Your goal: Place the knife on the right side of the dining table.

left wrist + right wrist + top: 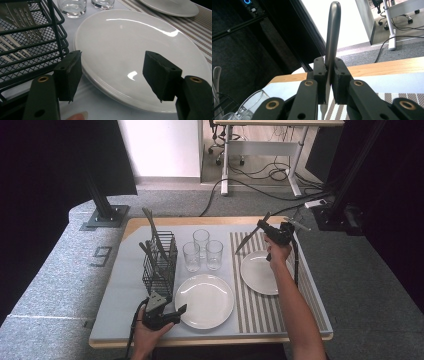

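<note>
Knife [248,240] is pinched tight in the right claw [261,226], up in the air over the far side of the worktop [120,320], not yet laid by the striped-mat plate [260,275], while the left claw [112,75] waits wide apart by the near plate [205,301].

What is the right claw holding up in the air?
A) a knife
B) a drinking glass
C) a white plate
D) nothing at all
A: the right claw is pinched shut on a knife, whose handle sticks up between the jaws in the right gripper view; in the high view its blade slants down toward the striped placemat, above the table.
</note>
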Tool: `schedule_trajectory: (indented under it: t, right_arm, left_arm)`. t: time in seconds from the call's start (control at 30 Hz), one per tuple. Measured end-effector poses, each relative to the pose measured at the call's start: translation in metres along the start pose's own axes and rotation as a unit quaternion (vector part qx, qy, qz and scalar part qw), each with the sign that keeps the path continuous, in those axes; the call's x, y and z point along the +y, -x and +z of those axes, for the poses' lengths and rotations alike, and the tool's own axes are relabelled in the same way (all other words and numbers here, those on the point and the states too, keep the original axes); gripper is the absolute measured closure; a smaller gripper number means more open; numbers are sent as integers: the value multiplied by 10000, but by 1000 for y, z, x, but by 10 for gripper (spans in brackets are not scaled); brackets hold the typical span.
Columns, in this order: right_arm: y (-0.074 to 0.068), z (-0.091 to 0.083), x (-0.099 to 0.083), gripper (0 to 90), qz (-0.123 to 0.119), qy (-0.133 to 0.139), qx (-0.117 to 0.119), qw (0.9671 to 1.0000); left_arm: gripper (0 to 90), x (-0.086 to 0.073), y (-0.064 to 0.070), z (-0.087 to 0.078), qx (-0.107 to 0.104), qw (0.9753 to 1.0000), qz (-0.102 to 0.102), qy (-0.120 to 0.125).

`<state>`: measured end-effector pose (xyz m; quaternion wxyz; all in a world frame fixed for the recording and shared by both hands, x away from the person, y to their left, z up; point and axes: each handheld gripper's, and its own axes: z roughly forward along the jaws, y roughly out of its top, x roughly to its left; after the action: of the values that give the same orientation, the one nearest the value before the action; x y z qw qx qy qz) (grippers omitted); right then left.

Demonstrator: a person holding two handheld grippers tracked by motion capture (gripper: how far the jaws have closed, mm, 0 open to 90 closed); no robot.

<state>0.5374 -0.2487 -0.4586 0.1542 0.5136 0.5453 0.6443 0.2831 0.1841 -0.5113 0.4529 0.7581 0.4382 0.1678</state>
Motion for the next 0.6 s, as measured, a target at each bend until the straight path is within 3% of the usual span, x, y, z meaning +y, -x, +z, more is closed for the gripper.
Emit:
schedule_trajectory:
  t: [0.6]
  right_arm:
    - [4,-2,-1,819,-34,18,-64,10000]
  left_arm:
    - [319,0,0,0,-9,10000,11,-12]
